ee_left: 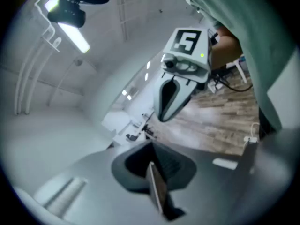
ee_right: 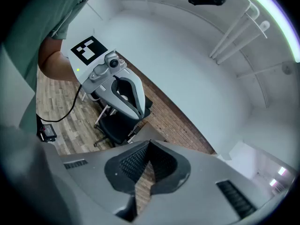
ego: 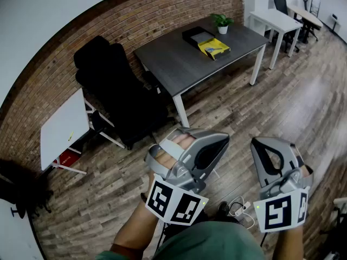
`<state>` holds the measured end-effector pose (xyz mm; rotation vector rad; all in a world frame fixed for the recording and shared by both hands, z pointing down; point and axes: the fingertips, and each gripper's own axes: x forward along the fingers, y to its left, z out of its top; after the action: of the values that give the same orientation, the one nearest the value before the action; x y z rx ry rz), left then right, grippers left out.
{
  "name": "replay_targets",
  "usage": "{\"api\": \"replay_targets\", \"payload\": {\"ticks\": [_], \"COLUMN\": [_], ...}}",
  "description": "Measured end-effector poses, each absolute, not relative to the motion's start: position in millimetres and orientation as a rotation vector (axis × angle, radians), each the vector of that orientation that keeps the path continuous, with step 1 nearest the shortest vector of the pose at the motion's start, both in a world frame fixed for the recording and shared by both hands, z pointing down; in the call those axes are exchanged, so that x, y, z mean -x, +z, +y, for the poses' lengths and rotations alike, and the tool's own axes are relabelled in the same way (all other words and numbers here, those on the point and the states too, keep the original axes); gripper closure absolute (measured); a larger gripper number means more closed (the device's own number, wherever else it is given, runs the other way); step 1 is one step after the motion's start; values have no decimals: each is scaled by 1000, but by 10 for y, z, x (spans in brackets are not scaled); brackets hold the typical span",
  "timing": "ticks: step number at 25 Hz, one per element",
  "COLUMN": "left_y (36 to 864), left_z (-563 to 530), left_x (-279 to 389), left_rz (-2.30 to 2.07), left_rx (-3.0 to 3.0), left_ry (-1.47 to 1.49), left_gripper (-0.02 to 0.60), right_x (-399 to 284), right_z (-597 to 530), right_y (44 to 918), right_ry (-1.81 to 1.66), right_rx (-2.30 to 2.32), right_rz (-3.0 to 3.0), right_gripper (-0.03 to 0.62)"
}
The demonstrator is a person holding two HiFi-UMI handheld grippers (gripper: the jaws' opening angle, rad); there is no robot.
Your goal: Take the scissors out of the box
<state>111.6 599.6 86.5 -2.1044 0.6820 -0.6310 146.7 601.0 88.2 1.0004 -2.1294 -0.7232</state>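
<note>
A black box point(ego: 196, 35) lies on the dark grey table point(ego: 173, 66) far ahead, with a yellow packet point(ego: 213, 48) beside it. Whether the packet holds scissors I cannot make out. Both grippers hang low over the wooden floor, well short of the table. My left gripper point(ego: 221, 139) has its jaws together with nothing between them. My right gripper point(ego: 259, 143) is likewise shut and empty. In the left gripper view my own jaws point(ee_left: 151, 146) meet at the tip and the right gripper point(ee_left: 180, 78) shows beyond. The right gripper view shows its closed jaws point(ee_right: 149, 146) and the left gripper point(ee_right: 123, 93).
A small potted plant point(ego: 222, 23) stands at the table's far corner. Black office chairs point(ego: 116, 85) crowd the table's left side along the brick wall. A white side table point(ego: 62, 126) is at left, white desks point(ego: 274, 20) at back right. Cables point(ego: 238, 205) lie on the floor by my feet.
</note>
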Motion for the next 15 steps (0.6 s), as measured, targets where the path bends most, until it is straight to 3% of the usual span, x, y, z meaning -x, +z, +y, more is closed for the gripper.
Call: {"api": "replay_targets", "payload": {"ticks": [15], "left_y": [912], "left_z": [5923], "left_x": [-1041], "left_rz": [674], "left_rx": [2113], "left_ry": [-634], "left_gripper": [581], "right_x": [-1394], "right_z": [5943], "right_y": [941], "right_ry": [-734], "right_rx": [-1004], "right_rz": [-2102], "right_gripper": [586]}}
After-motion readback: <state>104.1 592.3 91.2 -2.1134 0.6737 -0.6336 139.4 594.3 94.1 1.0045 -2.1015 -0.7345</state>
